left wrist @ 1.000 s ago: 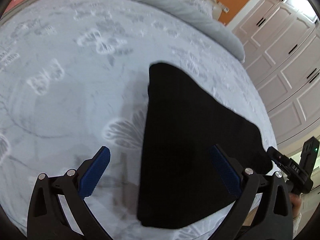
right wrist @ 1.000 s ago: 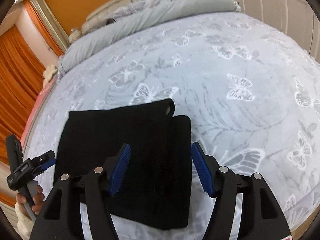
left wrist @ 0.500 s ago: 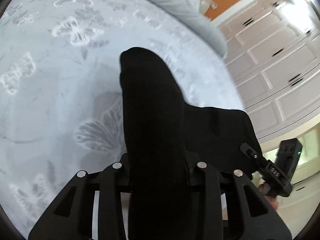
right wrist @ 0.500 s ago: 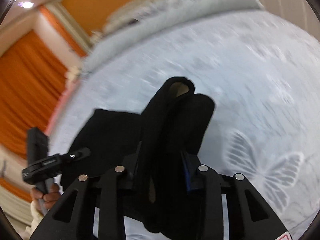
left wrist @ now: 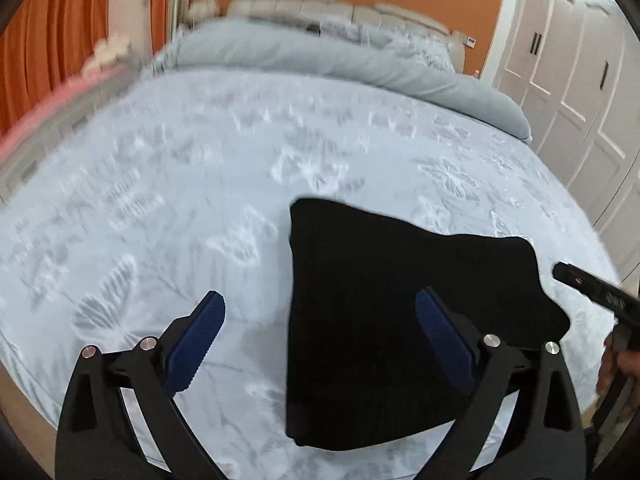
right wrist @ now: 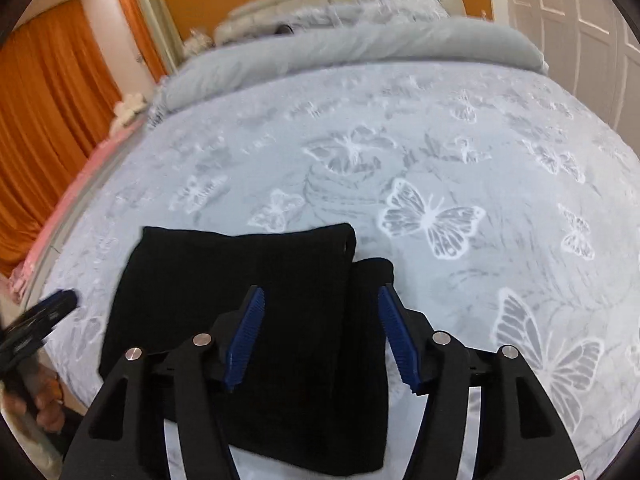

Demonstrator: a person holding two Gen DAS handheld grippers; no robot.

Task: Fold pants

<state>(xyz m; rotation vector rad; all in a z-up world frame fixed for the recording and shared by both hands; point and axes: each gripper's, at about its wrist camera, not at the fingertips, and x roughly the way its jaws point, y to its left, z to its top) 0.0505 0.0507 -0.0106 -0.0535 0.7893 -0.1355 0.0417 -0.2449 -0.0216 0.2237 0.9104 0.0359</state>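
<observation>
Pants (left wrist: pixel 400 320) folded on bed (left wrist: pixel 200 200) | left claw (left wrist: pixel 320 340) opening, empty | right claw (right wrist: pixel 320 336) opening, angled down, empty

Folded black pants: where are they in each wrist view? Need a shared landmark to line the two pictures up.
Left wrist: folded black pants lie lower centre-right, flat on the bed, partly behind that tool's right finger.
Right wrist: the pants lie lower centre-left, running down between that tool's fingers.
Shared landmark: the rolled grey duvet across the head of the bed, top centre in both.
</observation>
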